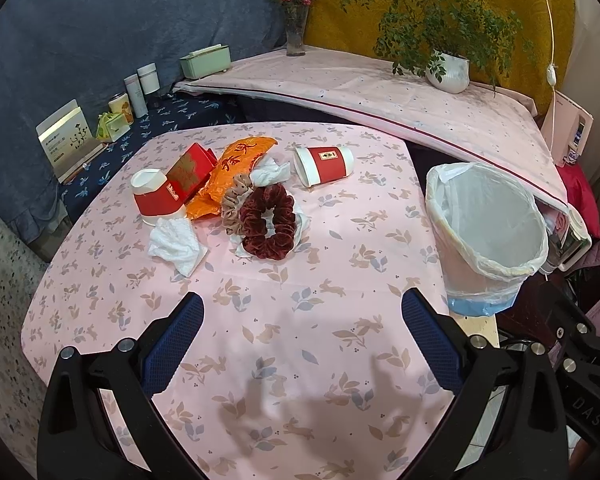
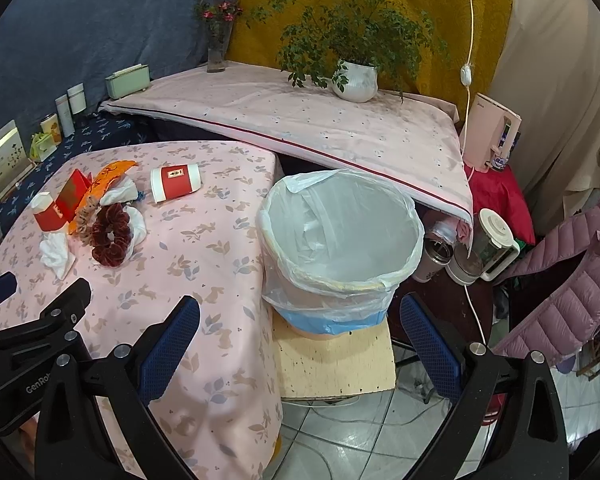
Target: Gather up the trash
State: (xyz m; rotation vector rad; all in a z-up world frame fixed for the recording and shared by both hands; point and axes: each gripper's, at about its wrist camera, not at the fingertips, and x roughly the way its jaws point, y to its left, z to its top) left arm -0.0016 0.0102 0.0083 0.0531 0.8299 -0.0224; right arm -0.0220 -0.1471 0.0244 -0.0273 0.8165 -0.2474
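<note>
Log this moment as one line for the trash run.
phase: start | left gripper: open, empty | right gripper: open, empty | trash bin: lined, empty | cups, tissues, wrapper: on table

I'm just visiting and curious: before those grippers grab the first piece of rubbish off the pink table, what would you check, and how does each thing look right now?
1. Left gripper open and empty: ok.
2. Right gripper open and empty: ok.
3. Bin lined with a bag, mouth unobstructed: ok.
4. Trash in plain view, such as the crumpled tissue and the tipped cup: ok.
5. Maroon scrunchie kept apart from trash: not ok, it lies on a tissue.
6. Cups empty of liquid: cannot tell.
</note>
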